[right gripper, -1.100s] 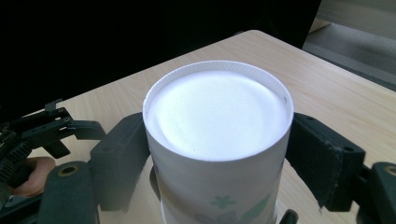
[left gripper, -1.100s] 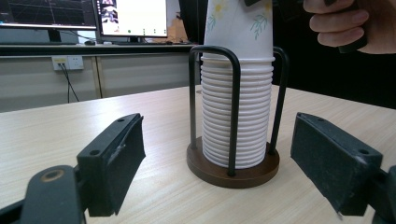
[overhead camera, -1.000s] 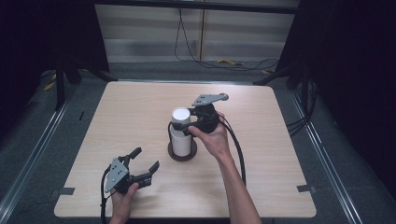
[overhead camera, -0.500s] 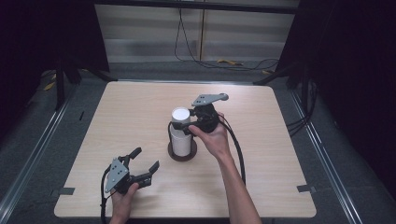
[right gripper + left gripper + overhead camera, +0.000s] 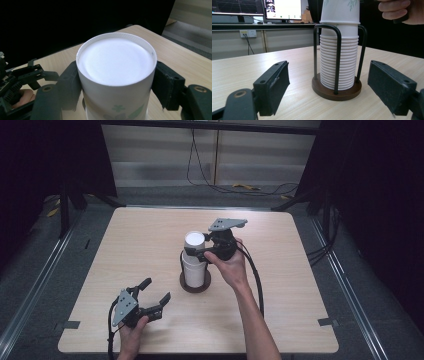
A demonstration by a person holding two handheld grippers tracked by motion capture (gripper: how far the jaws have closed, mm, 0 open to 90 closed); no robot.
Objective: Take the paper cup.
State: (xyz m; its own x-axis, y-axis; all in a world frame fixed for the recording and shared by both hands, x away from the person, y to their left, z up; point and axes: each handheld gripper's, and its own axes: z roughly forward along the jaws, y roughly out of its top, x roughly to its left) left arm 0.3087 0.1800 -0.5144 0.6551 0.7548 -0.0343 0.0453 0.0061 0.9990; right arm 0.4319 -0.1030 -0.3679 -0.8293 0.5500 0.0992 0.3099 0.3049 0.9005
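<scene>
A stack of upside-down white paper cups (image 5: pixel 196 270) stands in a black wire holder with a round brown base (image 5: pixel 194 286) at the table's middle. The top cup (image 5: pixel 195 241) has a green leaf print and sits a little higher than the rest (image 5: pixel 339 11). My right gripper (image 5: pixel 196 252) reaches in from the right, its jaws pressed on both sides of this top cup (image 5: pixel 116 65). My left gripper (image 5: pixel 157 290) is held low near the front left of the table, open, with the stack (image 5: pixel 339 62) beyond its spread jaws.
The light wooden table (image 5: pixel 300 285) has bare surface all around the holder. Cables trail from both grippers toward the front edge. Dark curtains and a floor with cables (image 5: pixel 240 187) lie beyond the far edge. Monitors (image 5: pixel 282 8) stand on a desk behind.
</scene>
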